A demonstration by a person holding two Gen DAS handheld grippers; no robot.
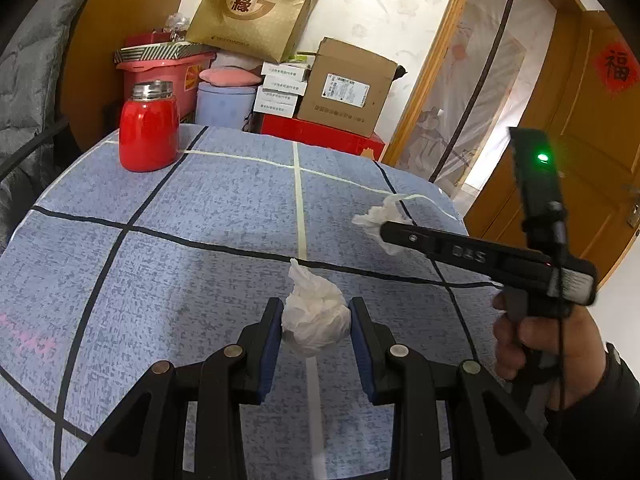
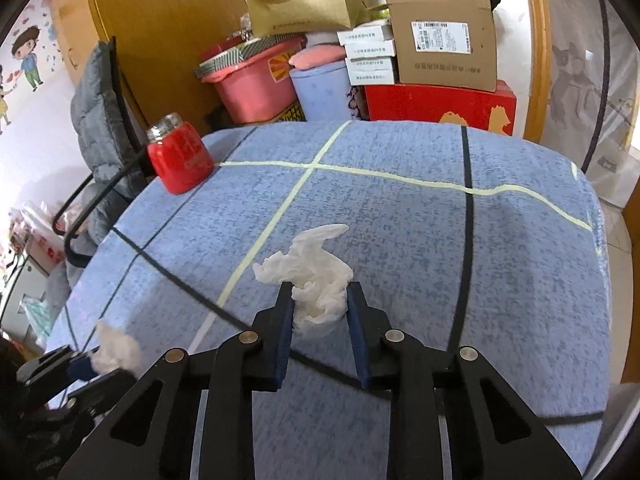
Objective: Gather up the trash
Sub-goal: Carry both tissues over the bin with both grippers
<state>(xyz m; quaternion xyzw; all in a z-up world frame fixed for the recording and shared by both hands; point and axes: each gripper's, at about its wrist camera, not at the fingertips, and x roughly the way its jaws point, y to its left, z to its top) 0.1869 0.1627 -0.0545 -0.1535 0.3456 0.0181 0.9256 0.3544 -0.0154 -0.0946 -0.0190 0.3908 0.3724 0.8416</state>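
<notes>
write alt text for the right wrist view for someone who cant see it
The right gripper is closed on a crumpled white tissue over a table covered in a blue checked cloth. At lower left the left gripper holds a second tissue wad; a red flask stands near the far left edge, boxes stacked behind.

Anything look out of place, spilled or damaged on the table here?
Only the trash itself: two crumpled white tissues on the blue cloth, one in the left tool, one in the right tool. The red jar stands upright; nothing spilled.
</notes>
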